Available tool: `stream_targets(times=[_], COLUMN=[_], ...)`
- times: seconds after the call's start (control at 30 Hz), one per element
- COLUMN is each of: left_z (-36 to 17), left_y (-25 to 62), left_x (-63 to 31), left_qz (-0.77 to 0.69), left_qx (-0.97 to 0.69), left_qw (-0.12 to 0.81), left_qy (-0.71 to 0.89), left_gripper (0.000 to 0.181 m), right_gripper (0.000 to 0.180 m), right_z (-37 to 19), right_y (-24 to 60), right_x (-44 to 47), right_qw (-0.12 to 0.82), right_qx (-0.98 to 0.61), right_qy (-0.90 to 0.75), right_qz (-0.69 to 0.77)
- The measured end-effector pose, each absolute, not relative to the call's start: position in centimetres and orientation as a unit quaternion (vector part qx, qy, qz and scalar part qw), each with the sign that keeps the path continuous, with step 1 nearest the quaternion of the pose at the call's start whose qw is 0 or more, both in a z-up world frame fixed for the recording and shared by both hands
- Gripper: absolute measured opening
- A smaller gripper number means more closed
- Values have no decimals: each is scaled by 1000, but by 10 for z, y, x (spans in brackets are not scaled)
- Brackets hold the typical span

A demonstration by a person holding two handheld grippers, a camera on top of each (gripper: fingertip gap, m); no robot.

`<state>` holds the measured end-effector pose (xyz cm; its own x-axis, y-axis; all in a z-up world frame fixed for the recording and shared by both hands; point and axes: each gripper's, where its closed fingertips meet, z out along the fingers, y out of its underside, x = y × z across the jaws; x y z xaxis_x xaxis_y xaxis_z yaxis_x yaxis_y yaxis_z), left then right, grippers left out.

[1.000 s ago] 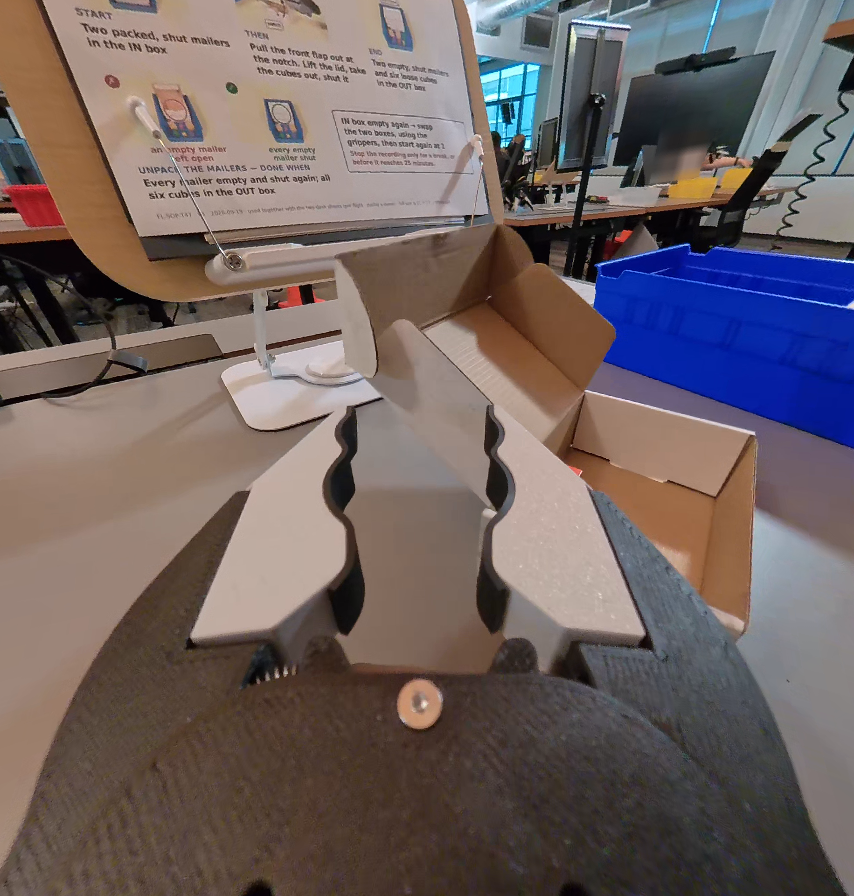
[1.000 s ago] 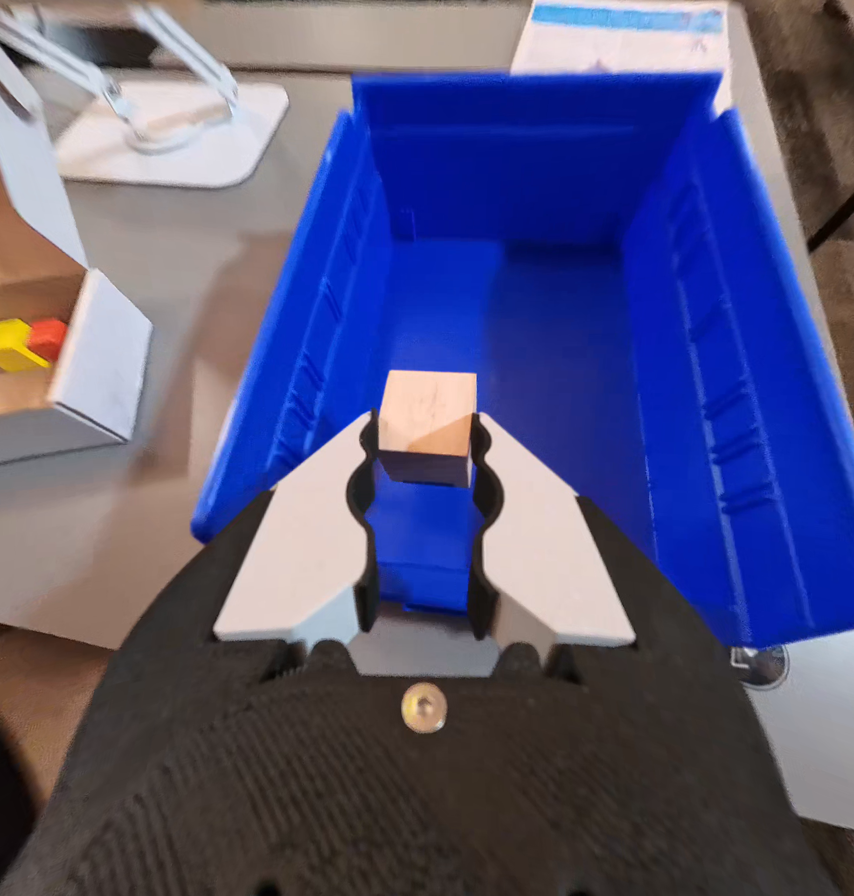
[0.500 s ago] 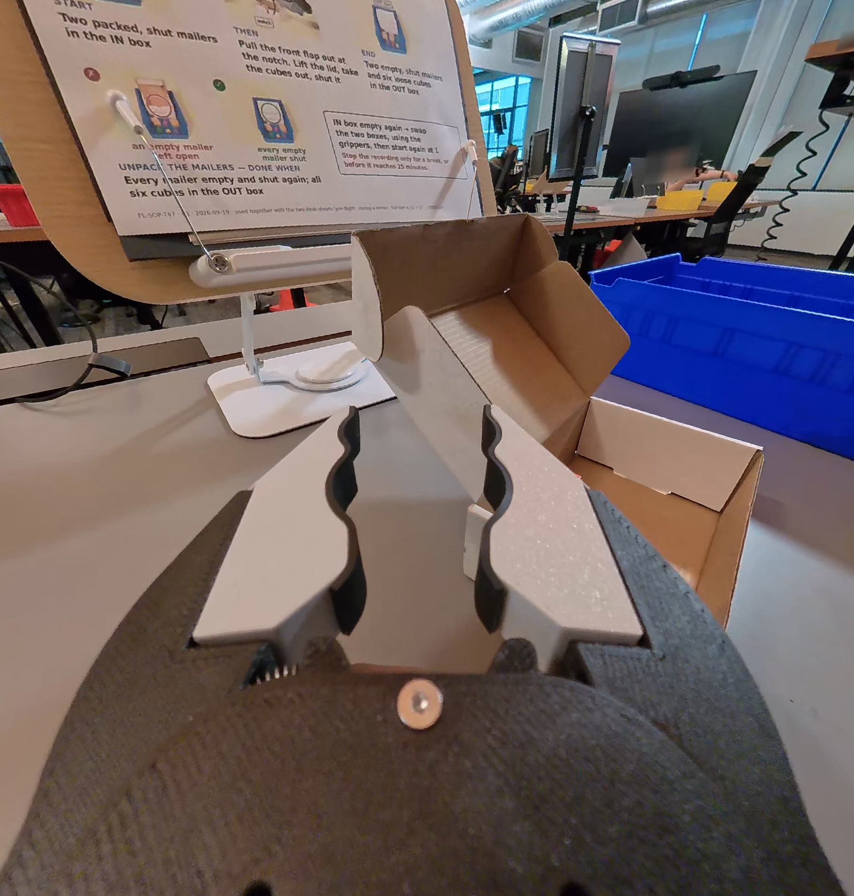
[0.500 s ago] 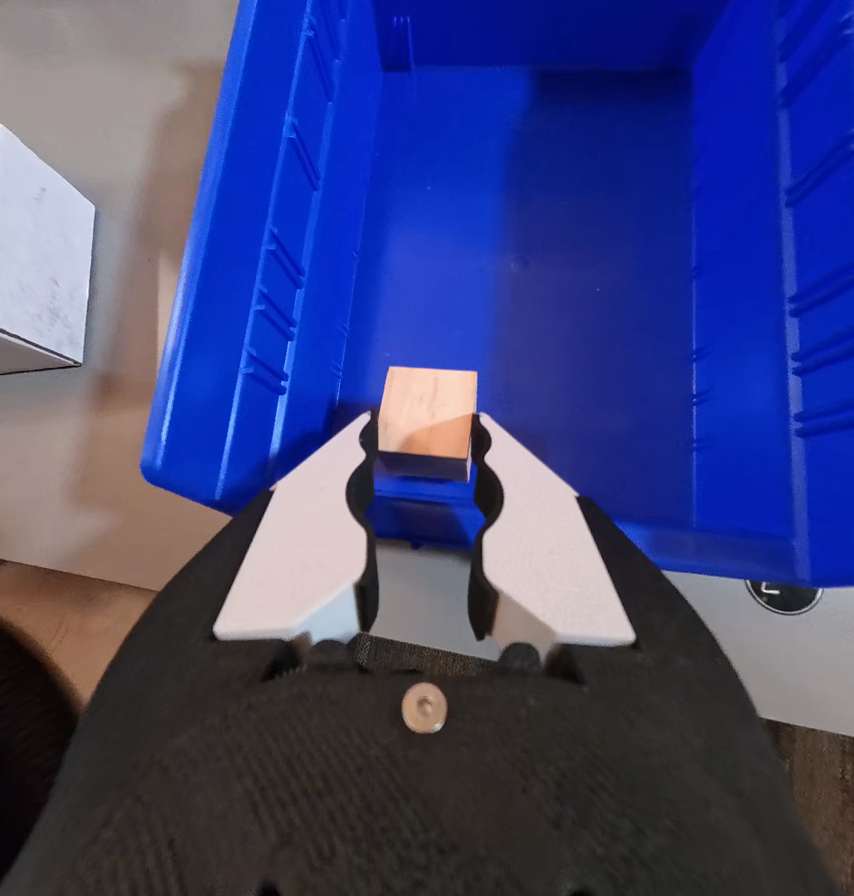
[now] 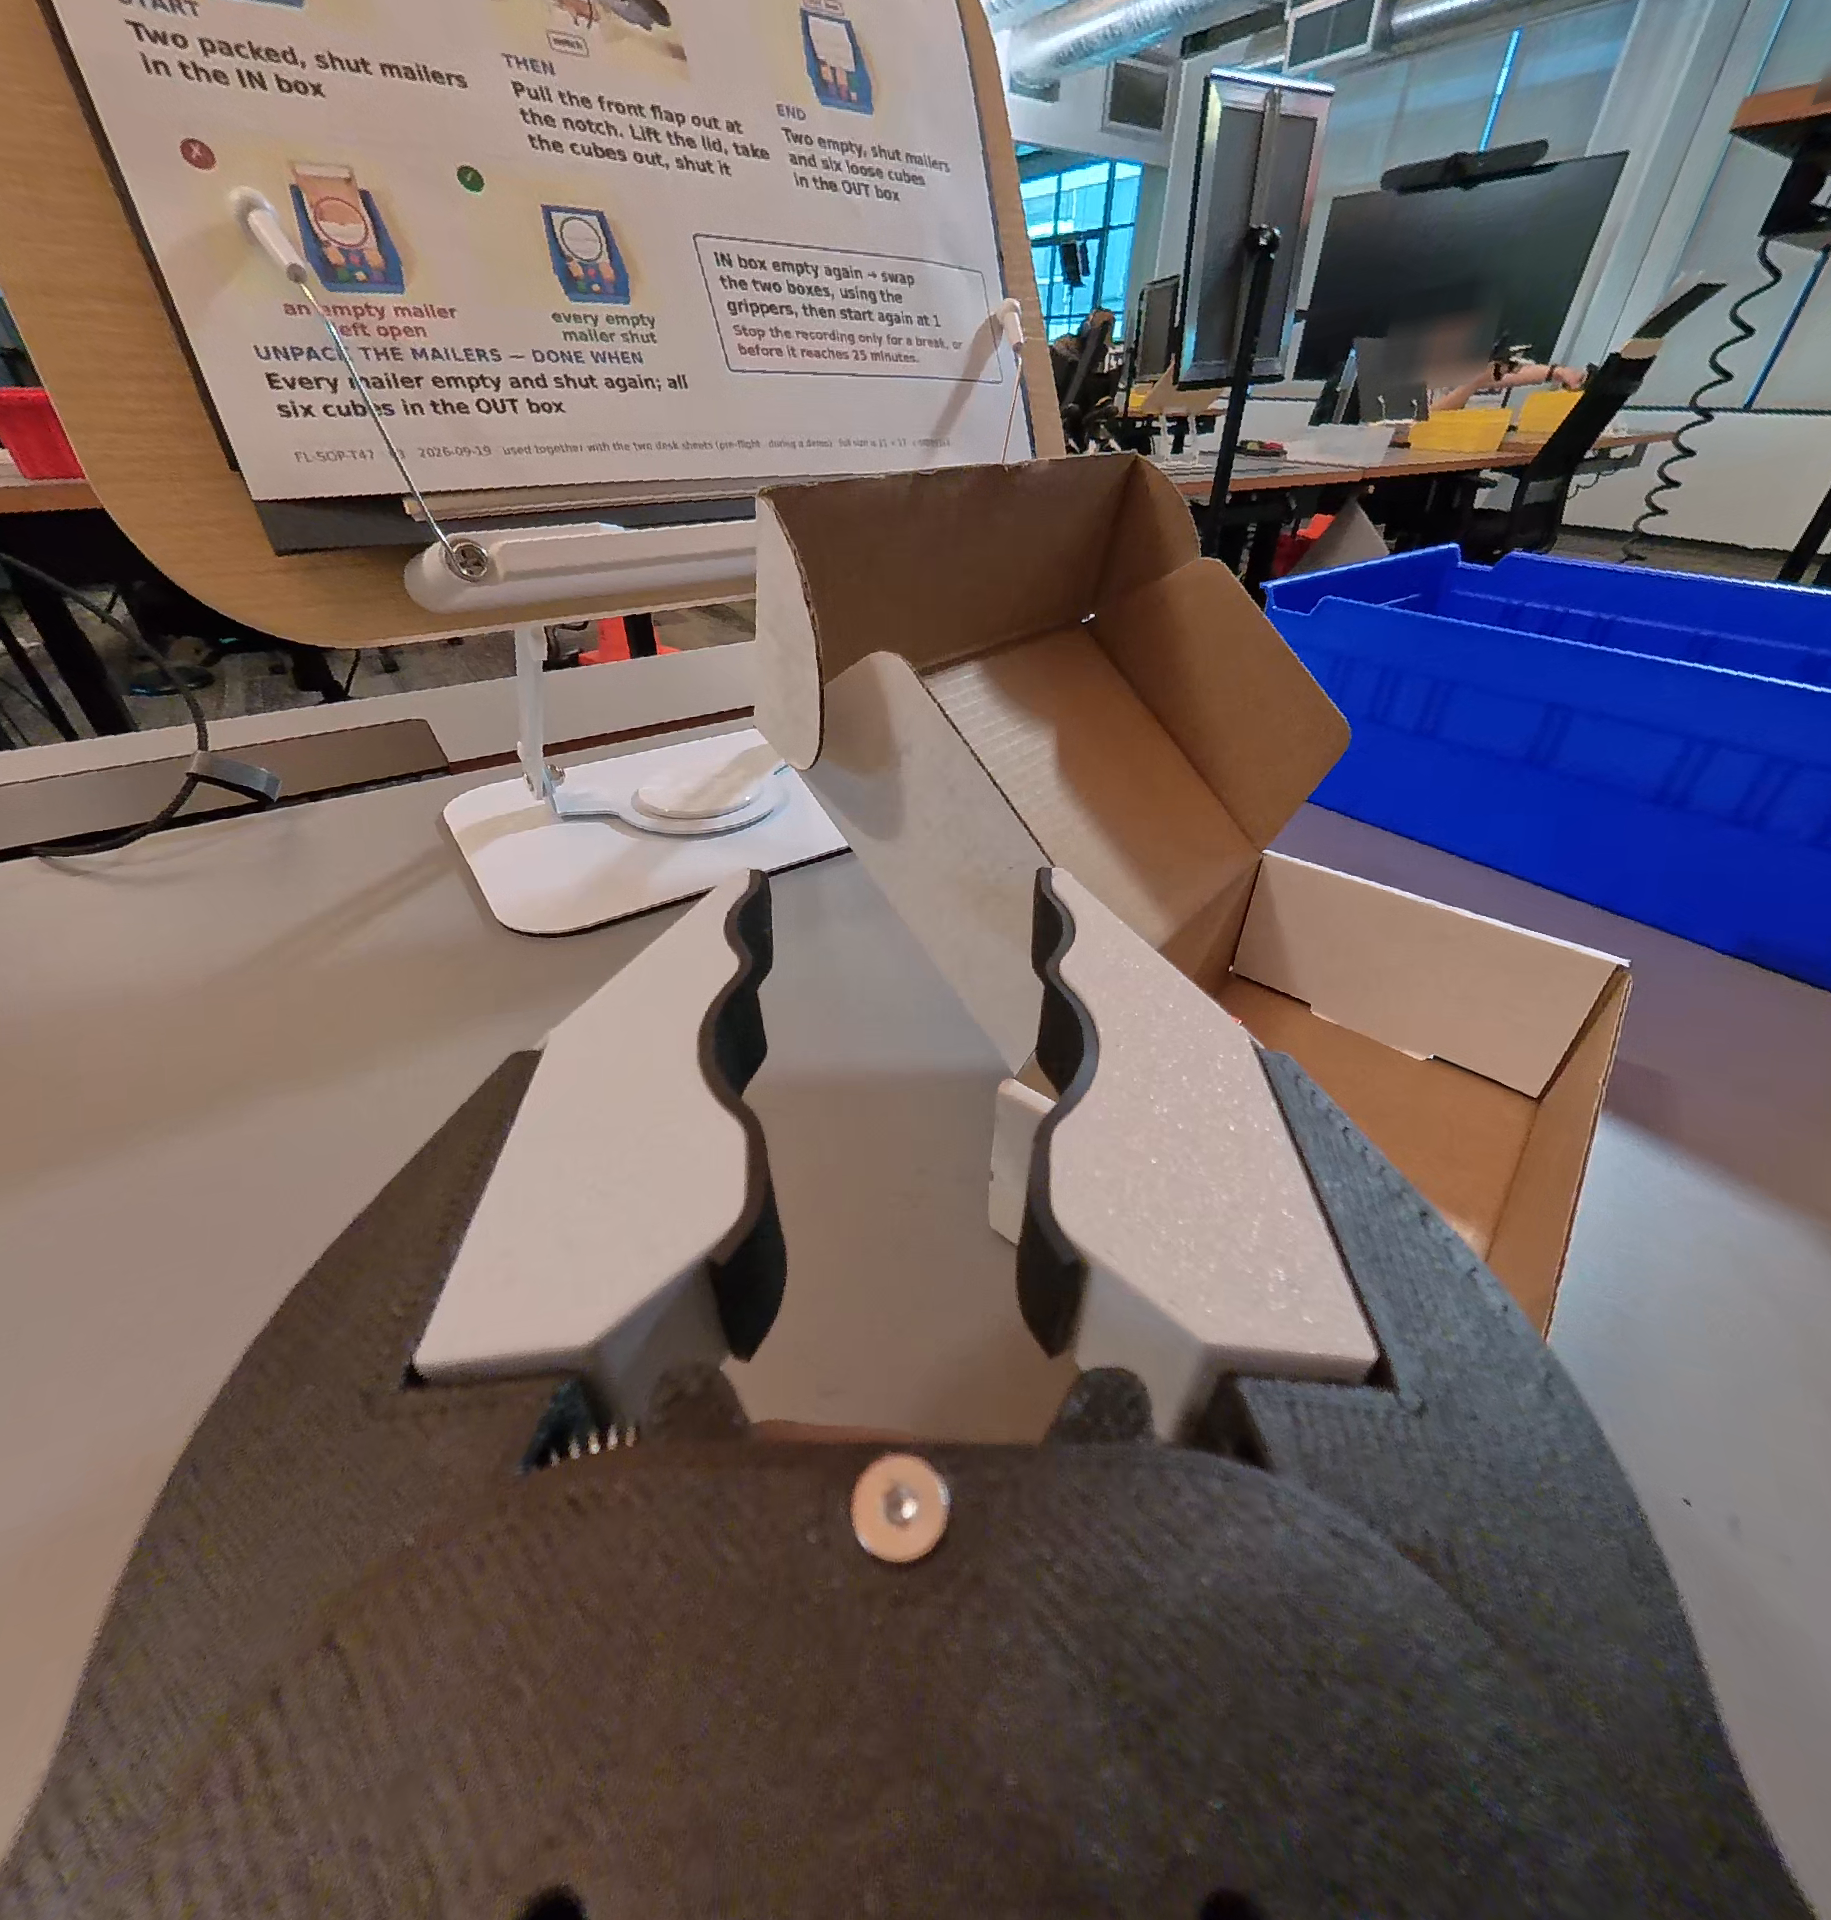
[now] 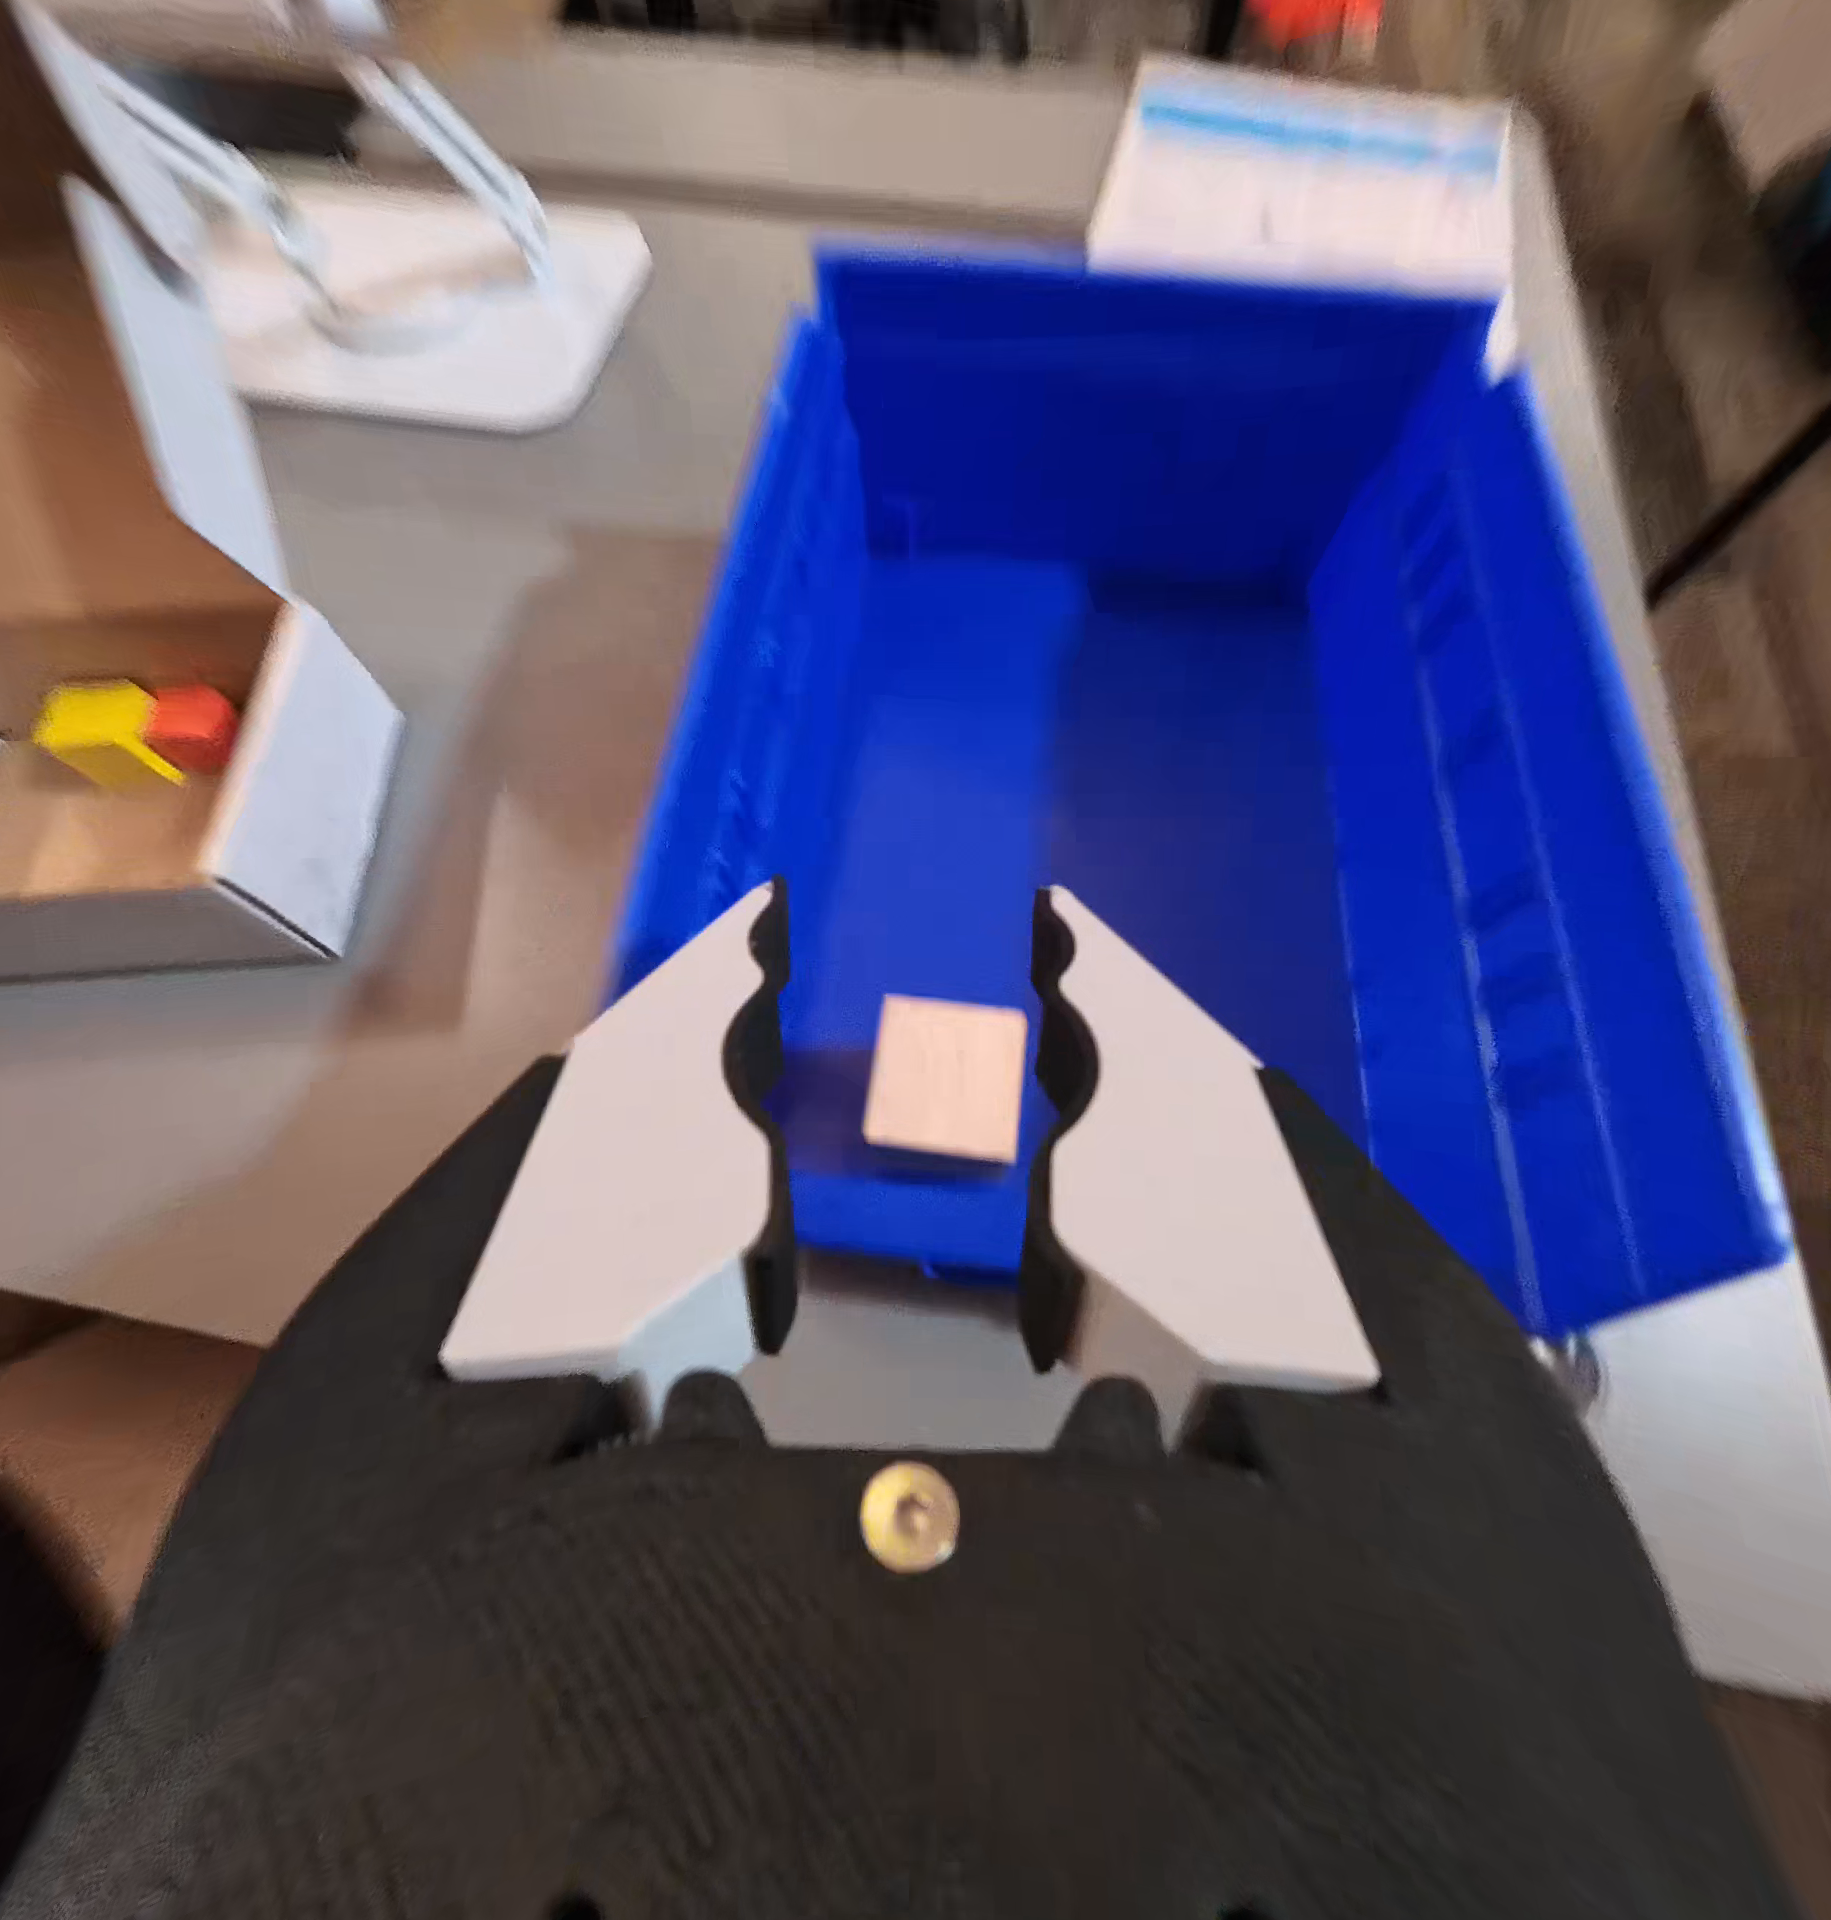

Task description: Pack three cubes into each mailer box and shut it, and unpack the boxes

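Overhead, right gripper (image 6: 909,914) spread wide, gripping nothing; wooden cube (image 6: 944,1089) loose on bin (image 6: 1513,935) floor. Left gripper (image 5: 898,904) parted too, touching open mailer's (image 5: 1430,1101) flap, below printed instruction sheet (image 5: 578,239). Yellow cube (image 6: 100,727) and red cube (image 6: 196,719) inside mailer.

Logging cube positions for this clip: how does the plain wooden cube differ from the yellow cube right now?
The plain wooden cube lies in the blue plastic bin; the yellow cube sits in the open cardboard mailer box. The wooden one lies alone, seen between the open right gripper's fingers; the yellow one sits against a red cube. Neither is gripped.
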<state>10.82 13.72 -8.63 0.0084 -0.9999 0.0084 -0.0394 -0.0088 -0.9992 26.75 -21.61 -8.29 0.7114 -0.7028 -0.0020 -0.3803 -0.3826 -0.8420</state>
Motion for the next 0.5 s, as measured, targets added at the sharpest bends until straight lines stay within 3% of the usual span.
stream_targets(times=[0.07, 0.2, 0.37, 0.5], left_z=[-87, -87, -88, -90], left_y=[136, 133, 123, 109], left_x=[108, 108, 107, 105], left_qz=[-491, -495, -505, -517], left_qx=[-514, -514, -509, -497], left_qw=[488, 483, 470, 453], left_qy=[505, 508, 515, 529], left_gripper=[49, 49, 48, 48], right_gripper=[46, 45, 44, 41], right_z=[-57, -47, -87, -131], right_y=[-198, -141, -26, 24], right_x=[258, 223, 145, 130], right_qw=[473, 437, 464, 406], right_qx=[-802, -832, -872, -907], right_qy=[294, 188, 91, 46], right_qz=[-216, -284, -127, -104])
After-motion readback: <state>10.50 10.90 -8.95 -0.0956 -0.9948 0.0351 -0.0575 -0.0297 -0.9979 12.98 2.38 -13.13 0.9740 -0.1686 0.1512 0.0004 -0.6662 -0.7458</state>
